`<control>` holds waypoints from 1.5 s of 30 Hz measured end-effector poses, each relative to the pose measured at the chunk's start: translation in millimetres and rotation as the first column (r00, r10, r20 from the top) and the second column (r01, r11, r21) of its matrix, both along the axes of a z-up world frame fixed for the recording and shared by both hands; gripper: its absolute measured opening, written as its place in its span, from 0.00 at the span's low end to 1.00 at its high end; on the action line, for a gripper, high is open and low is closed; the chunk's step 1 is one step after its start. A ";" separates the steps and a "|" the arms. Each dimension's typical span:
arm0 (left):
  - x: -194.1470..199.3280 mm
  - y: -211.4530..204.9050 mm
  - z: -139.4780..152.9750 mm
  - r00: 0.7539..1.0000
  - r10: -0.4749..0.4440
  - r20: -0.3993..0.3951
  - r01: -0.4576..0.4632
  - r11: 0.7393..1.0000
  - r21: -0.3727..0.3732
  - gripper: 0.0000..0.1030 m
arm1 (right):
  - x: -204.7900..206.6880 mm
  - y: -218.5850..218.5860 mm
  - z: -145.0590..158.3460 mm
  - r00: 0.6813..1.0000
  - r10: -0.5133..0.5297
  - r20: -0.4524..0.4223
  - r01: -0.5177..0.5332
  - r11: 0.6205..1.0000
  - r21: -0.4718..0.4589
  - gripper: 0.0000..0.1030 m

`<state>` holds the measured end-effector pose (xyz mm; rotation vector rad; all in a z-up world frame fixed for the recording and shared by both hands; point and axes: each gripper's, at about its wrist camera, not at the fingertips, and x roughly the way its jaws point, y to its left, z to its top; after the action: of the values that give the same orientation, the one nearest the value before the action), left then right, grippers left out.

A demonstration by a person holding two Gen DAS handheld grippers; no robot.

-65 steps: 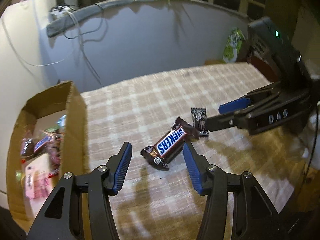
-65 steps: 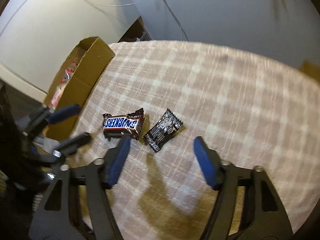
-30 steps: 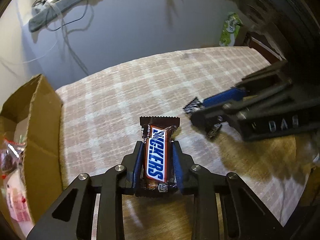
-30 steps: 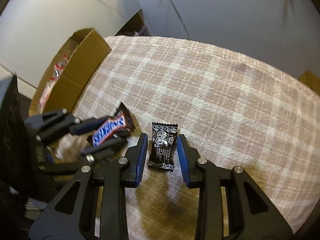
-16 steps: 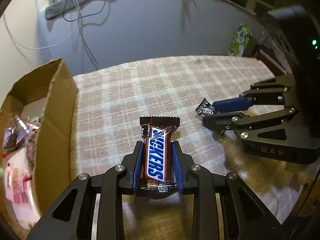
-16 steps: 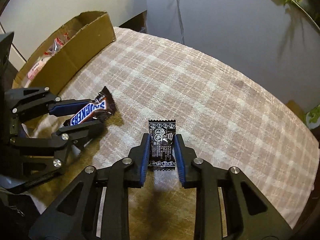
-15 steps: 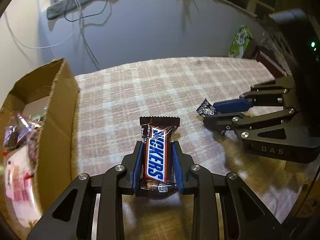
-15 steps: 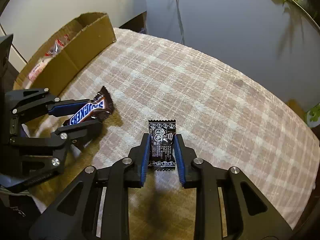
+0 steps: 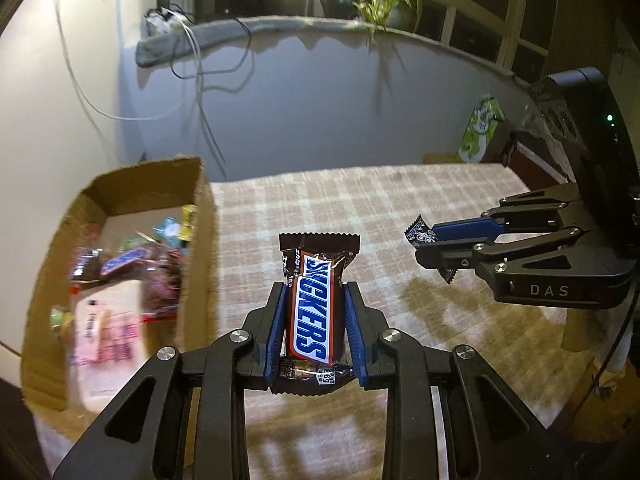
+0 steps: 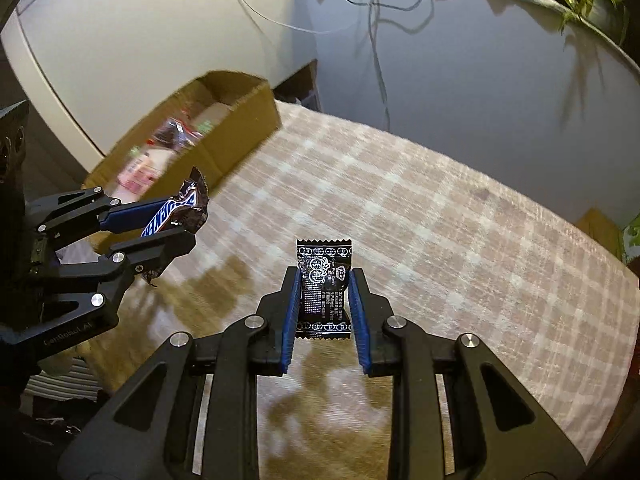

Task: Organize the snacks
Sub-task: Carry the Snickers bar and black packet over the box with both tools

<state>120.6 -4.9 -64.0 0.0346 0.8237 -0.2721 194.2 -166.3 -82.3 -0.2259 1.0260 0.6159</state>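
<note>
One Snickers bar (image 9: 314,312), upright, clamped between the blue pads of the left hand-held gripper (image 9: 314,326), lifted clear of the checked worktop (image 9: 328,204). One black sachet (image 10: 324,292) with white print, likewise upright, pinched by the right hand-held gripper (image 10: 324,316); print too small to read. Two snacks in grip, two grippers, both clenched on their loads. From the left wrist, right gripper at 3 o'clock, sachet corners poking out past its pads. From the right wrist, left gripper at 9 o'clock, bar partly hidden by its fingers. One open cardboard box (image 9: 200,240) at 9 o'clock of the bar, on the worktop's edge, holding several mixed packets, blurred and uncountable. One potted plant (image 9: 394,4) at 12 o'clock on the sill.
</note>
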 end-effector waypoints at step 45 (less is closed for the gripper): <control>-24.2 149.7 20.0 0.963 0.260 0.066 -0.259 0.965 -0.031 0.26 | 13.3 195.5 22.8 0.966 0.255 0.039 -0.256 0.966 0.024 0.24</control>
<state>96.4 144.8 -44.0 -0.0842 0.7465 -0.0320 207.5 29.2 -59.5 -0.3462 0.9599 0.8576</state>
